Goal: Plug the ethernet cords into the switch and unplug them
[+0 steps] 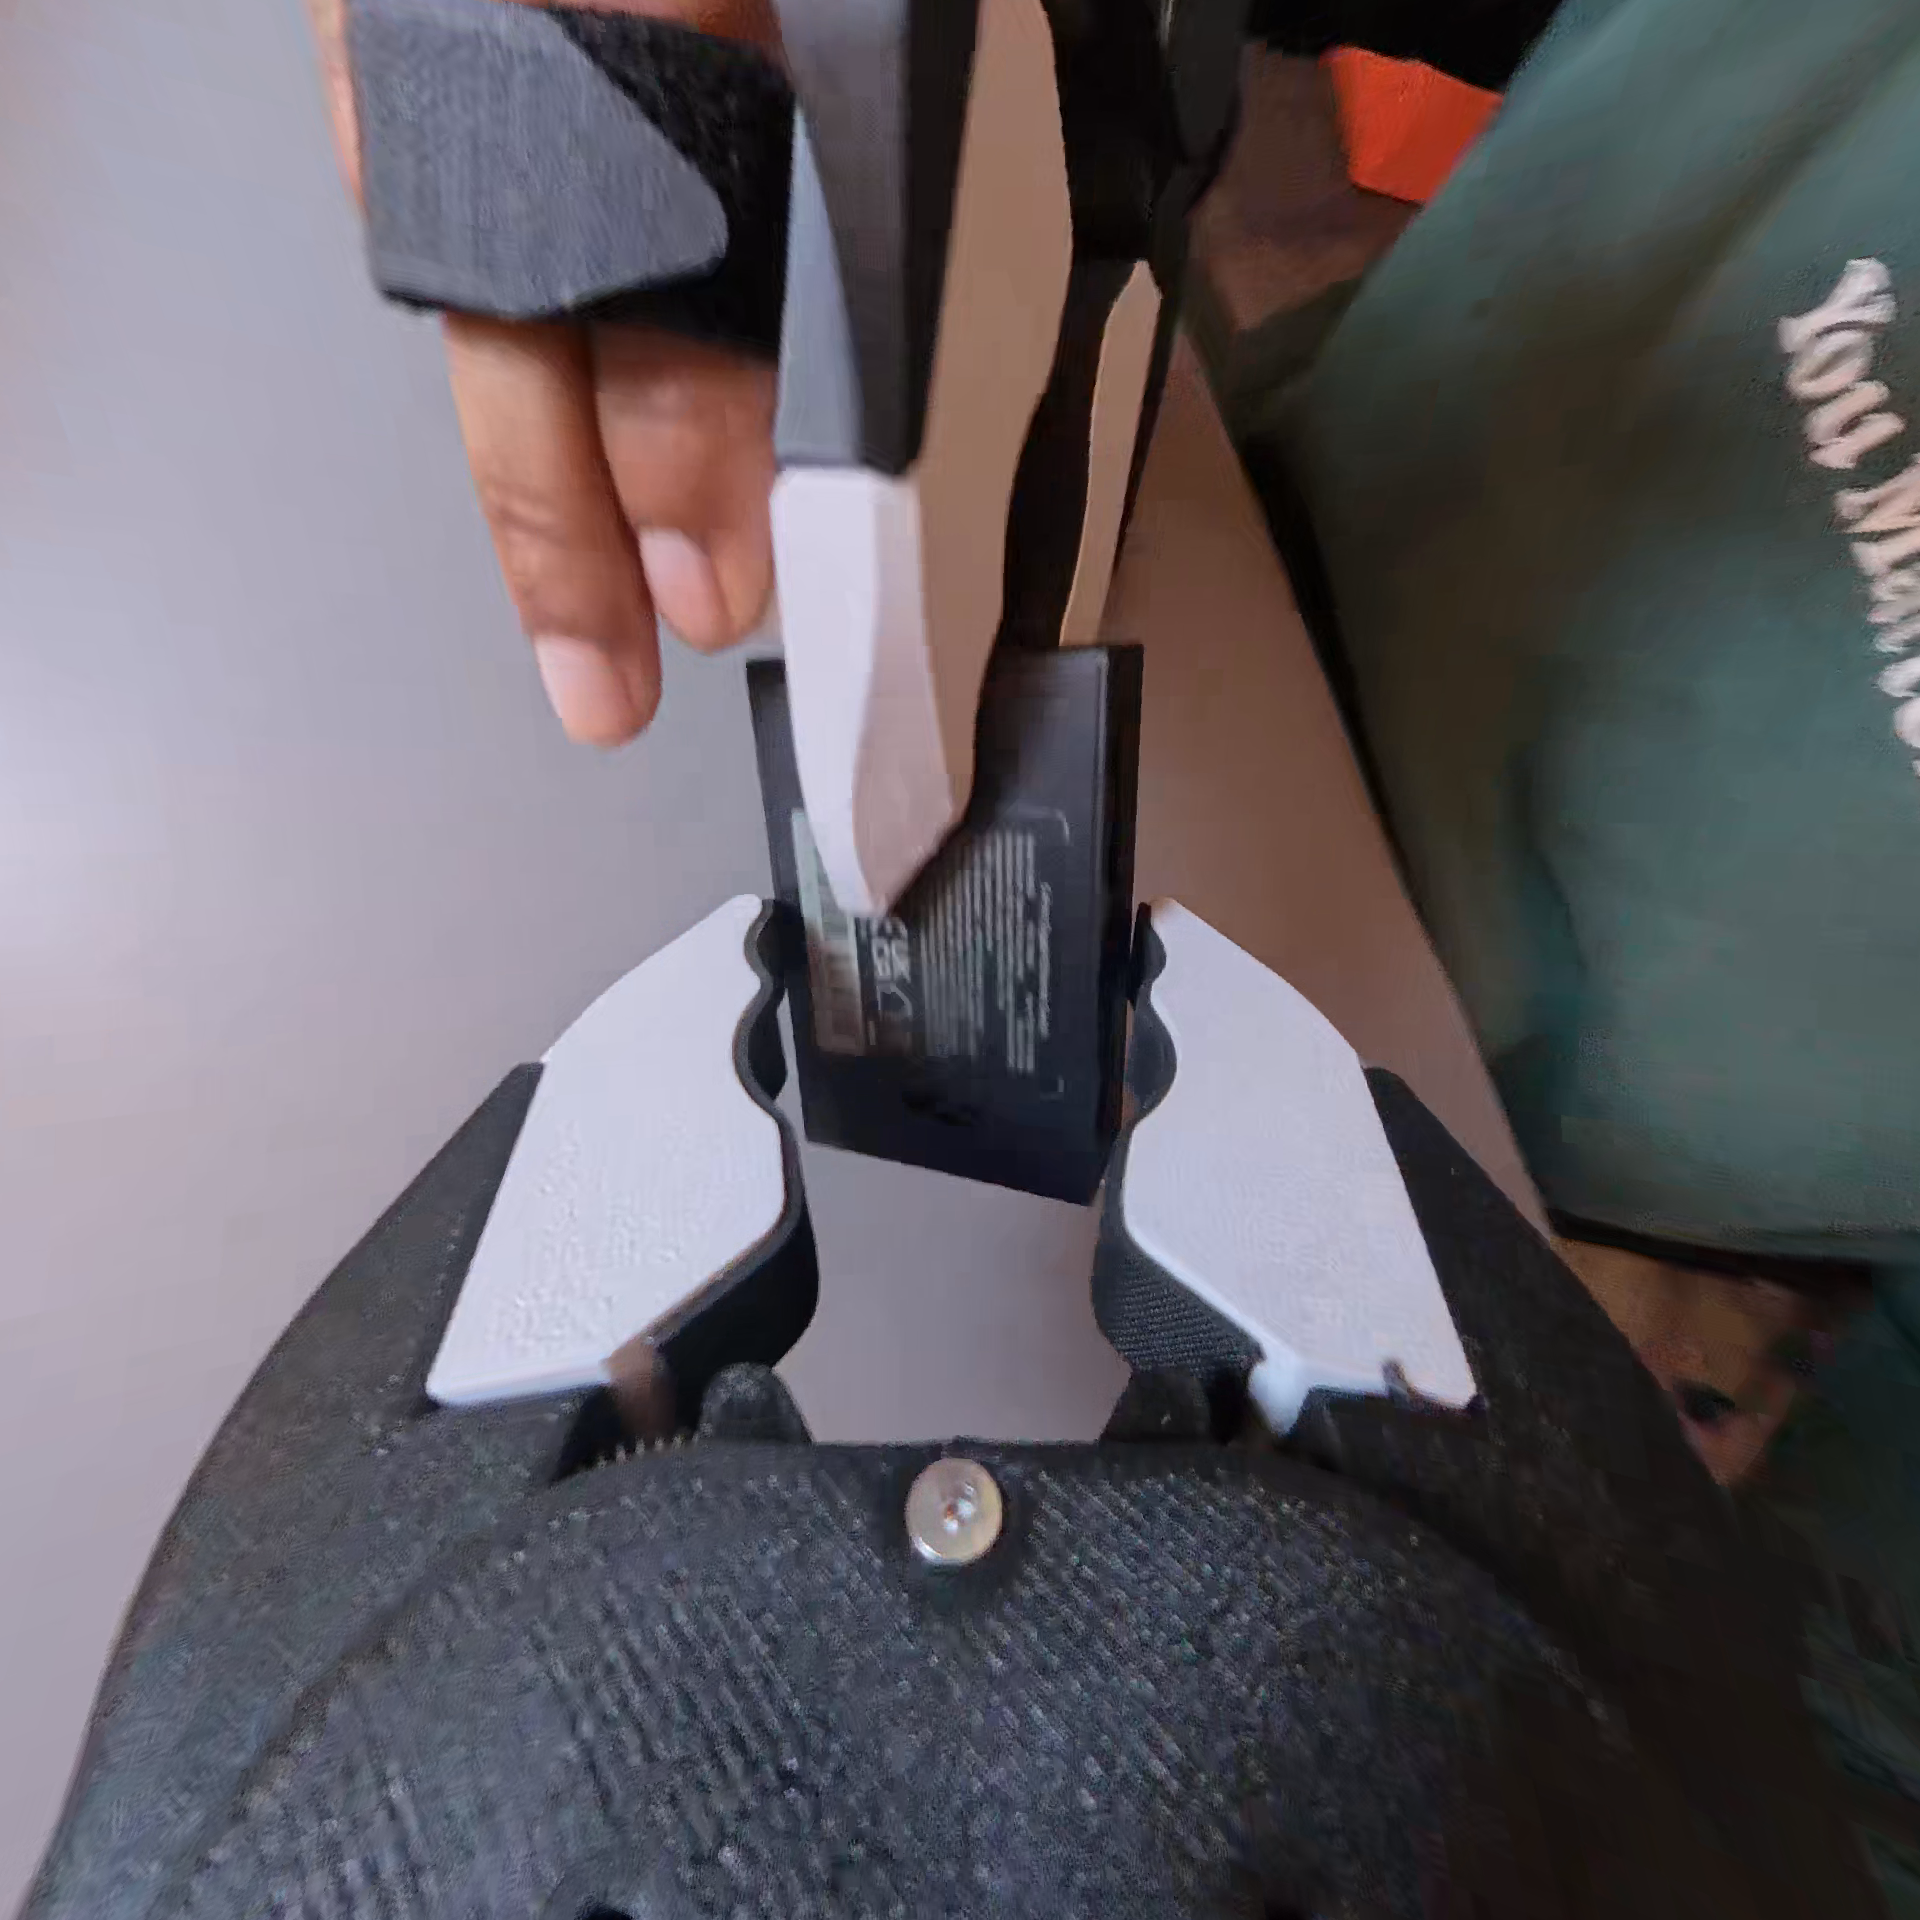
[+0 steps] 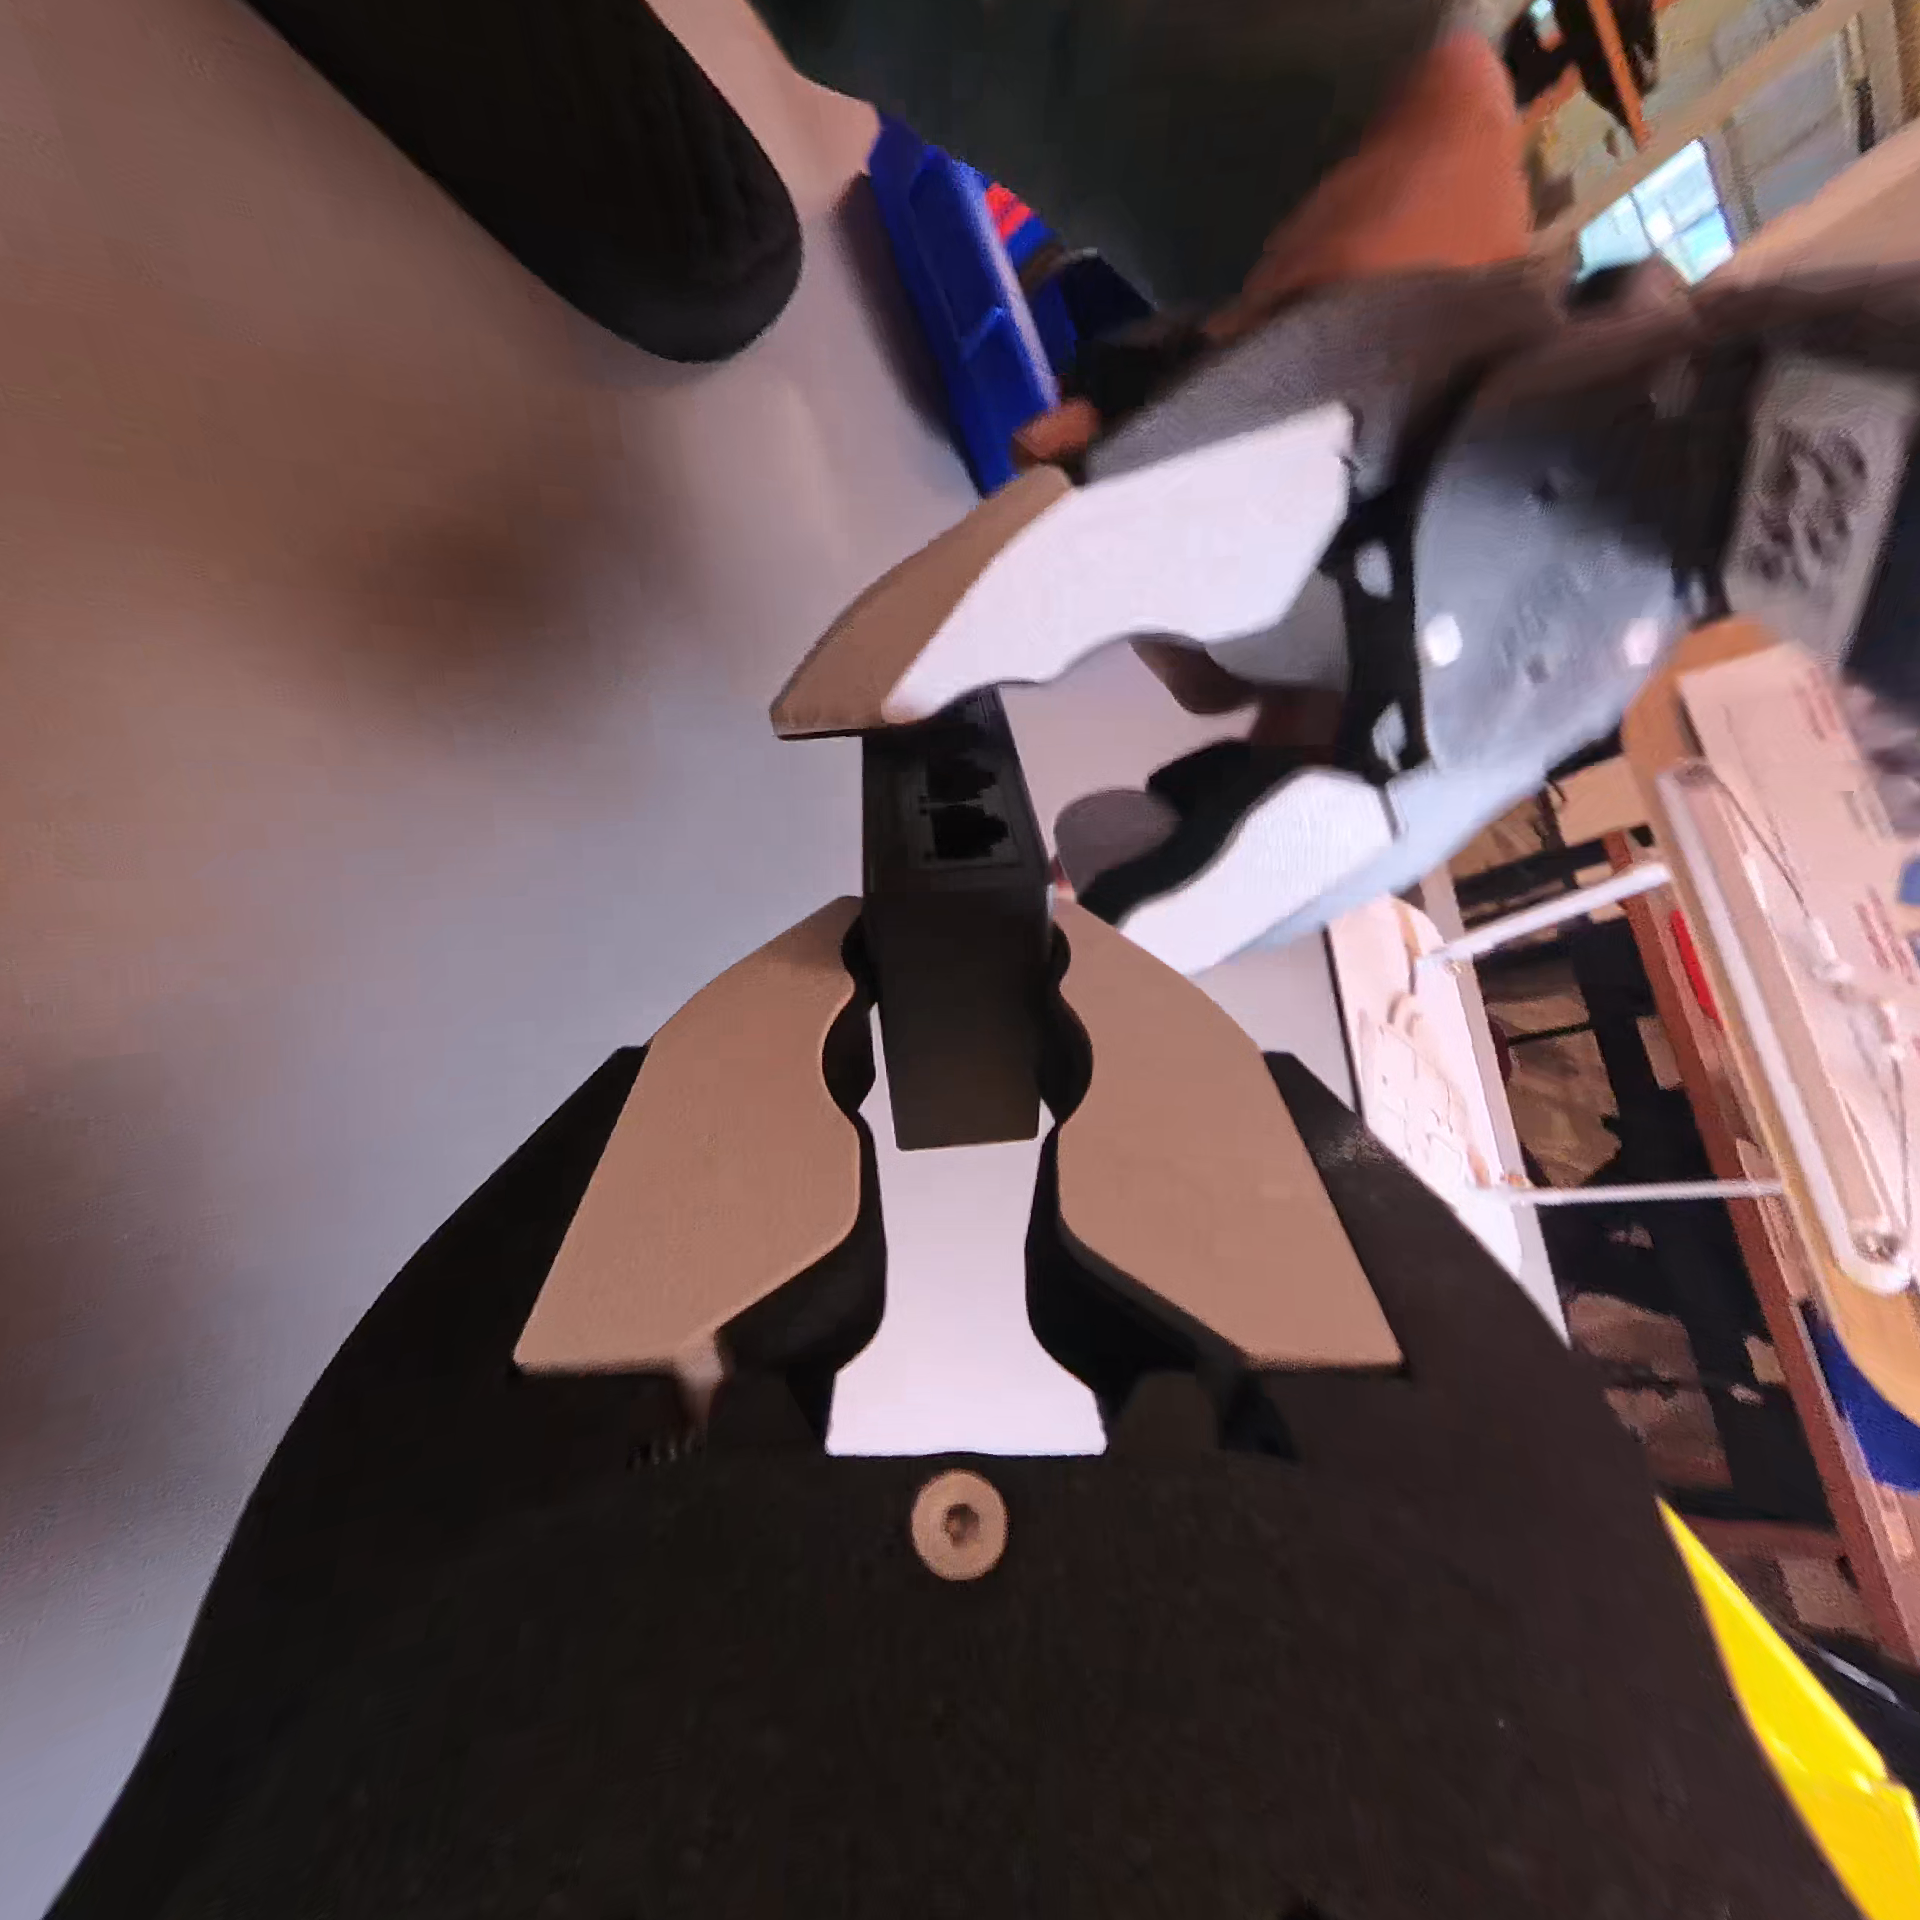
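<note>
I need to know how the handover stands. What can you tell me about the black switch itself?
The switch is a small, flat, matte black box, plastic by its look. Its broad face bears a printed label; a narrow side shows two empty ports, with no cord plugged in. It is held off the white table, clamped at both ends: the left gripper grips its edges, and the right gripper grips the opposite end.

— Lighting? 
— Bright and even; soft shadows on the white table (image 2: 312,727) left of the switch (image 2: 951,997). 
— Sharpness? 
— The switch (image 1: 966,987) is slightly soft. The far gripper right of it is motion-smeared, and so is the shelving beyond. 
— Distortion? 
— Wide-angle bending toward every edge; no glare.
</note>
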Demonstrator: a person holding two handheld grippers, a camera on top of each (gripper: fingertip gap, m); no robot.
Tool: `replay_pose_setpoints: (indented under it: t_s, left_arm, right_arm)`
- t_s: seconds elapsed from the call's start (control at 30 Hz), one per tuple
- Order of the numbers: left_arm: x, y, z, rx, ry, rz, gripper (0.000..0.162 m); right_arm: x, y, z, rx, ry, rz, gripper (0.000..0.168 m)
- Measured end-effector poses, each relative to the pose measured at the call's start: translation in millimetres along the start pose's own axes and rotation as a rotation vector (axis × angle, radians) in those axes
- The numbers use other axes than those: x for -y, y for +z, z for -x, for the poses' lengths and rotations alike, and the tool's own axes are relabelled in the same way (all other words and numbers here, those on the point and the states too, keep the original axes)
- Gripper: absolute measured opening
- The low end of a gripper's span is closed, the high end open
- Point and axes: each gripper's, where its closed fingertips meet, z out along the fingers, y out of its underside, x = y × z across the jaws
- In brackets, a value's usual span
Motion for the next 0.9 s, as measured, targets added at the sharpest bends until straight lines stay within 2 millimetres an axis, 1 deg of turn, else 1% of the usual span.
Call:
replay_pose_setpoints:
  t_s: [0.13, 0.2, 0.27, 0.37, 0.43, 0.53, 0.63, 0.73, 0.77, 0.8, 0.83, 0.9]
  left_arm:
    - [1.6, -18.9, 20.4, 0.347, 0.078, -0.128, 0.068]
    - [2.2, -24.6, 26.8, 0.473, 0.076, -0.201, 0.068]
    - [0.8, -27.2, 32.1, 0.576, 0.079, -0.25, 0.059]
    - [-1.1, -29.4, 35.4, 0.711, 0.137, -0.252, 0.045]
    - [5.1, -32.2, 33.0, 0.759, 0.174, -0.287, 0.03]
    - [5.7, -32.3, 30.1, 0.77, 0.205, -0.281, 0.031]
    - [5.9, -29.8, 23.9, 0.742, 0.206, -0.323, 0.029]
    - [10.6, -33.9, 14.4, 0.717, 0.216, -0.417, 0.029]
    - [11.9, -35.2, 10.9, 0.703, 0.215, -0.45, 0.029]
    - [12.0, -35.8, 7.2, 0.684, 0.216, -0.477, 0.029]
    - [11.4, -36.9, 4.5, 0.671, 0.22, -0.501, 0.029]
    - [8.7, -37.4, 1.5, 0.65, 0.224, -0.545, 0.029]
  right_arm:
    - [-9.4, -10.0, -26.1, -0.093, 0.08, 0.001, 0.027]
    - [-11.6, -12.9, -34.1, -0.11, 0.133, -0.019, 0.027]
    - [-10.9, -12.9, -36.3, -0.101, 0.207, -0.056, 0.027]
    - [-5.5, -12.4, -36.0, -0.063, 0.338, -0.131, 0.027]
    - [1.5, -11.9, -33.0, -0.019, 0.423, -0.192, 0.027]
    - [4.1, -10.2, -30.8, -0.003, 0.465, -0.216, 0.027]
    - [8.4, -10.3, -27.7, 0.027, 0.499, -0.239, 0.028]
    - [24.3, -16.4, -30.7, 0.038, 0.549, -0.369, 0.029]
    - [29.3, -18.9, -31.0, 0.061, 0.573, -0.411, 0.031]
    - [30.5, -20.3, -30.4, 0.081, 0.585, -0.428, 0.034]
    - [27.7, -19.7, -30.4, 0.081, 0.586, -0.42, 0.038]
    - [23.2, -16.2, -24.5, 0.103, 0.575, -0.389, 0.037]
